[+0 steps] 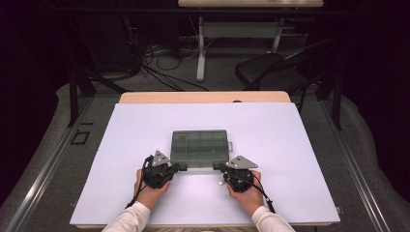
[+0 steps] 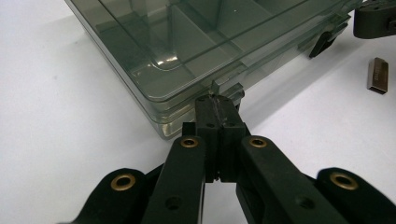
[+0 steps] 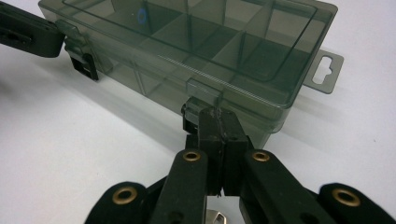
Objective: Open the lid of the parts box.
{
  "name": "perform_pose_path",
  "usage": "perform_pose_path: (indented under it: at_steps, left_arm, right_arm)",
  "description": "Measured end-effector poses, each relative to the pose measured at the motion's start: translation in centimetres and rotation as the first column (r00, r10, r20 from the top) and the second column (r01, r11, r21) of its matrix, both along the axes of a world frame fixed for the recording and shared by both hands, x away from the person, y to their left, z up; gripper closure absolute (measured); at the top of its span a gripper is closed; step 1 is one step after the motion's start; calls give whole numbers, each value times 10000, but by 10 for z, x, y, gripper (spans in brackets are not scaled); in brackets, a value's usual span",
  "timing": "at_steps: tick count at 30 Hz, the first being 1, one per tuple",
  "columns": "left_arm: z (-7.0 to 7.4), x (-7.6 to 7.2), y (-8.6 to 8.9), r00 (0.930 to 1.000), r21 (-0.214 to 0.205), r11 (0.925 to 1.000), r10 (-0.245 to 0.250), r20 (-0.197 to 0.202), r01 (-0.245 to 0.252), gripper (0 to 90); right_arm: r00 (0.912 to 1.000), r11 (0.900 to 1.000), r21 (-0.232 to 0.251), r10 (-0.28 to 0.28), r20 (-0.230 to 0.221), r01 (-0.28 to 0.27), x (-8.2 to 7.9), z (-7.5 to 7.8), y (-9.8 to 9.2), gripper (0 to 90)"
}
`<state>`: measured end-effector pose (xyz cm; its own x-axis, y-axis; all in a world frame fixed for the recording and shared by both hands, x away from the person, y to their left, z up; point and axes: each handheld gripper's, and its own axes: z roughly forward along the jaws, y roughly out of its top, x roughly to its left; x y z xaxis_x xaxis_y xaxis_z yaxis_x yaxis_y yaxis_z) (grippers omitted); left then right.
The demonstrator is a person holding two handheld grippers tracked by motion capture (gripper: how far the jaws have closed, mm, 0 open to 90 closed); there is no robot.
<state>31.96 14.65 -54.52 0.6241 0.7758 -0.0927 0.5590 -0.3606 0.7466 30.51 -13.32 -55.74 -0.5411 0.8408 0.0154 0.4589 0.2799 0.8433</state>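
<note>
A smoky translucent compartment box [image 1: 199, 145] lies with its lid down in the middle of the white mat [image 1: 290, 159]. My left gripper [image 1: 183, 167] is shut, its tips against the box's near-left latch [image 2: 223, 86]. My right gripper [image 1: 216, 167] is shut too, its tips against the near-right latch [image 3: 203, 89]. In the left gripper view the left gripper [image 2: 216, 100] meets the box [image 2: 154, 56] at the front wall. In the right gripper view the right gripper [image 3: 217, 114] sits just under the clear latch tab. Whether either pinches a latch lip, I cannot tell.
A small brown metal piece [image 2: 377, 74] lies on the mat by the right gripper. The box has a hang tab [image 3: 324, 70] at its right end. Beyond the table stand a black chair [image 1: 275, 67] and another desk [image 1: 241, 29], with cables on the floor.
</note>
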Motion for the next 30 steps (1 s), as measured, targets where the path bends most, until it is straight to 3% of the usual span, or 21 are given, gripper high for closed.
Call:
perform_pose_path:
  at_steps: [7, 14, 23, 30]
  left_arm:
    - [4, -3, 0, 9984, -528, 9977, 445, 361, -425, 900]
    - [7, -2, 3, 9945, -976, 9917, 896, 534, -841, 900]
    - [10, 2, 4, 9916, -1079, 9877, 1189, 511, -1129, 900]
    - [18, 10, 2, 9868, -1239, 9815, 1532, 517, -1459, 900]
  right_arm:
    - [9993, 9991, 401, -135, 352, 121, -1, 6, -2, 897]
    - [9983, 9971, 549, -533, 248, 518, 2, 11, -6, 900]
    - [9971, 9949, 710, -728, 221, 711, 6, 13, -9, 900]
    - [9964, 9936, 879, -747, 392, 711, 12, 25, -9, 900]
